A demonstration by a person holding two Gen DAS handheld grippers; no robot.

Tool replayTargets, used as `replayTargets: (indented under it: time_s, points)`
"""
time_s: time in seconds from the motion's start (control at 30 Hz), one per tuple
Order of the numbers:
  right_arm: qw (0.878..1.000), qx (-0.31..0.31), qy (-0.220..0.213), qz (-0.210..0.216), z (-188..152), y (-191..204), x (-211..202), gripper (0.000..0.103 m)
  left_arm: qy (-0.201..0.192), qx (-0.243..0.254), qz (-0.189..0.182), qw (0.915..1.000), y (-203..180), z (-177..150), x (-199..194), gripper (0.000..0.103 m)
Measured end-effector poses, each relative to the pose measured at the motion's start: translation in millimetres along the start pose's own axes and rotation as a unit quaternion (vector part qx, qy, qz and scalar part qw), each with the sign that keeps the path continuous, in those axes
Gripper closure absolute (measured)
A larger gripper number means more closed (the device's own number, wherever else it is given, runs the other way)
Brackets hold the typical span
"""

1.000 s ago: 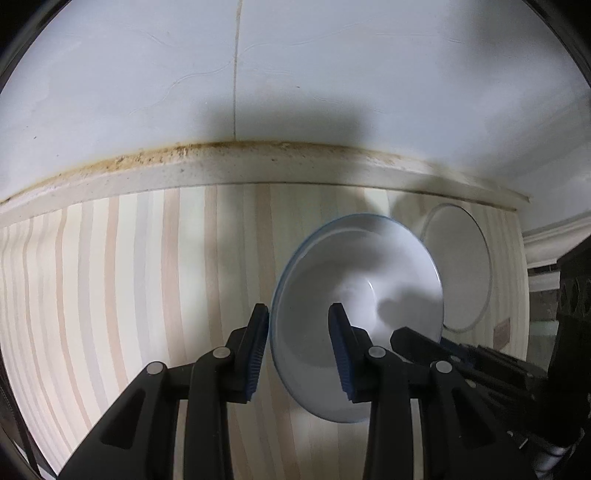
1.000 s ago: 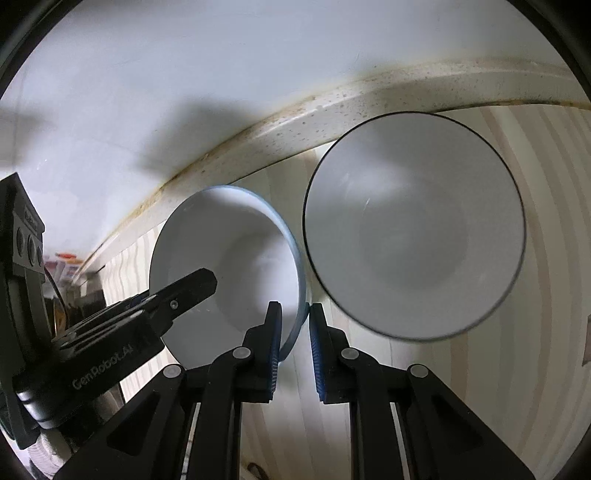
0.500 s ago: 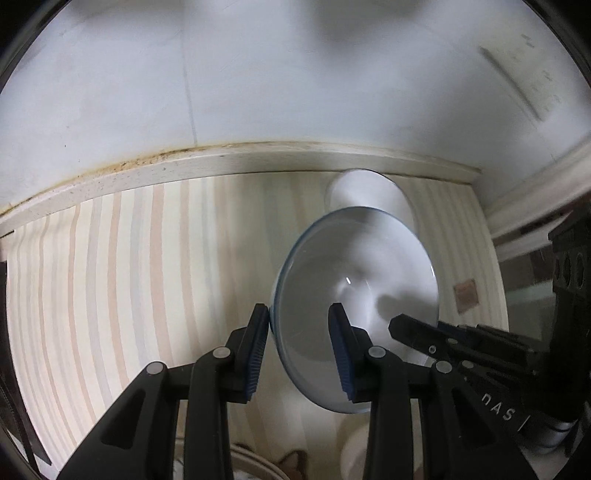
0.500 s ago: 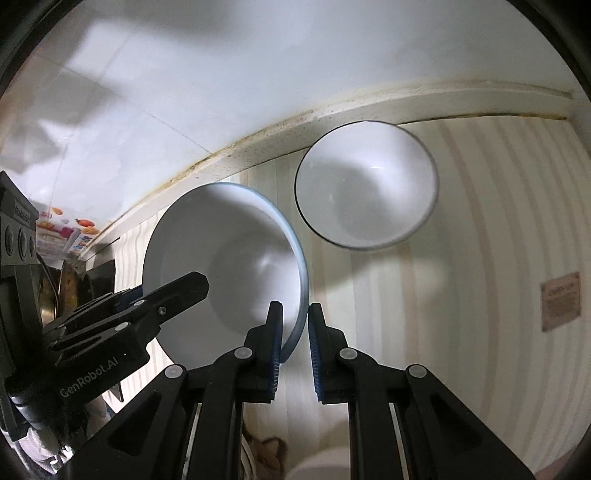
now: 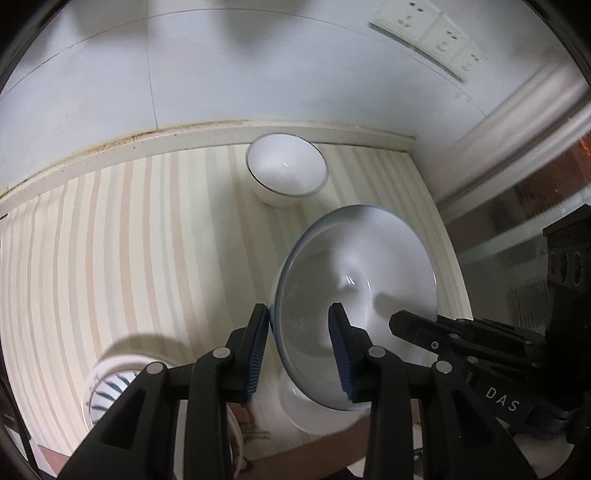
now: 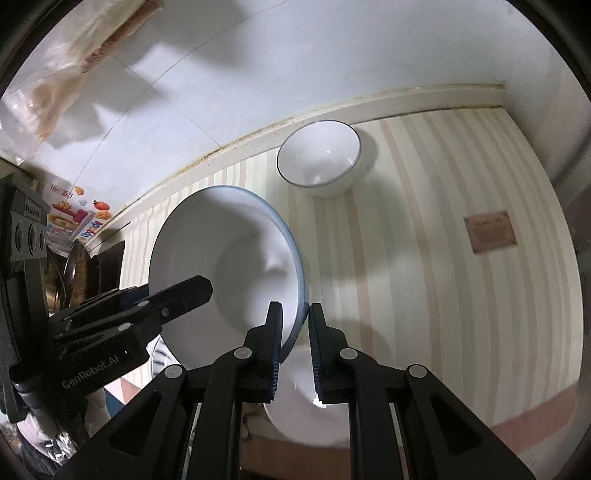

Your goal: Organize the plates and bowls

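Observation:
A white bowl with a pale blue rim is held tilted above the striped counter. My right gripper is shut on its rim. My left gripper is open, its fingers straddling the opposite rim with a gap, one inside and one outside. A smaller white bowl with a dark rim stands by the back wall. Another white bowl sits on the counter under the held bowl. A blue-patterned dish sits at the lower left.
The striped counter ends at a stained backsplash and white tiled wall. Wall sockets are up right. A brown label lies on the counter at right. A door frame bounds the right side.
Both grippers and the held bowl have pulled back from the wall and risen. The dark-rimmed bowl now looks smaller and farther. The lower white bowl and patterned dish have come into view.

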State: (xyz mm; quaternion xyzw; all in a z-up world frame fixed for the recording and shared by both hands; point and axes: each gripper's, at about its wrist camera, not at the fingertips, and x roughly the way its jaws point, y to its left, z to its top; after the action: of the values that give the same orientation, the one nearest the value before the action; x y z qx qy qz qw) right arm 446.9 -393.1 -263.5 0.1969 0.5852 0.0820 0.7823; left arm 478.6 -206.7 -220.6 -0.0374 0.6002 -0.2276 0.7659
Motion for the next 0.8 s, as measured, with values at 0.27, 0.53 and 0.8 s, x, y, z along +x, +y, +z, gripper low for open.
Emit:
replayTargets:
  time_s: [0.27, 0.53, 0.8]
  points:
    - [1.000, 0.005, 0.010, -0.005, -44.7, -17.4, -13.7, 0.087, 0.028, 0.002, -0.010, 0.9995, -7.7, -33.0, 8.6, 0.072]
    - [0.999, 0.021, 0.044, -0.007, -74.3, -36.0, 11.4, 0.087, 0.071, 0.008, -0.002, 0.9975, -10.1, -56.1, 37.6, 0.072]
    - [0.997, 0.030, 0.064, -0.015, -86.5, -51.7, 23.9, 0.087, 0.102, 0.013, 0.004, 0.9947, -17.2, -70.9, 60.0, 0.072]
